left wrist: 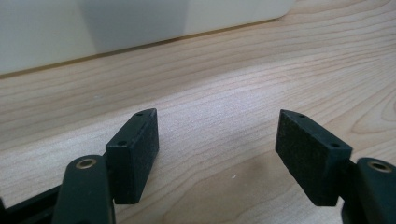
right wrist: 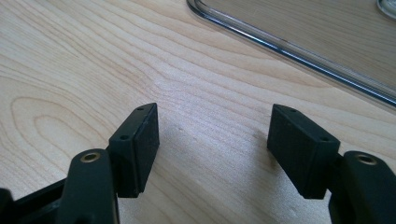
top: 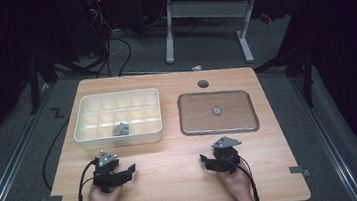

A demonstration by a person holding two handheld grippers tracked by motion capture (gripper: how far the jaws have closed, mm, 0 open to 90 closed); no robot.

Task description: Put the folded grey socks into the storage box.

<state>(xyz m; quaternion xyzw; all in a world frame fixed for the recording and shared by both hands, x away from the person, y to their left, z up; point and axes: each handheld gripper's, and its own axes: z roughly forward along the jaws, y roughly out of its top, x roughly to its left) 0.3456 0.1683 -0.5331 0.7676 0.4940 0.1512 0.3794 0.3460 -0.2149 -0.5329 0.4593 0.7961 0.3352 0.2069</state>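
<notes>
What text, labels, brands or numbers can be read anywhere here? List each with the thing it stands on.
None can be read.
White compartment box: plain walls, no print visible.
Clear lid: no label visible; its round centre knob is too small to tell.
Left gripper and right gripper: plain black pads, no marking.
Table: bare wood grain.
Dark zigzag mark on the floor: a shape, not legible text.

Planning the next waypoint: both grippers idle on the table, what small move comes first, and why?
Probably lift the left gripper forward toward the white divided tray. Its jaws stand open and empty, the tray wall is just ahead, and the small grey object sits in a near compartment. The right gripper is open too, by the clear lid.
</notes>
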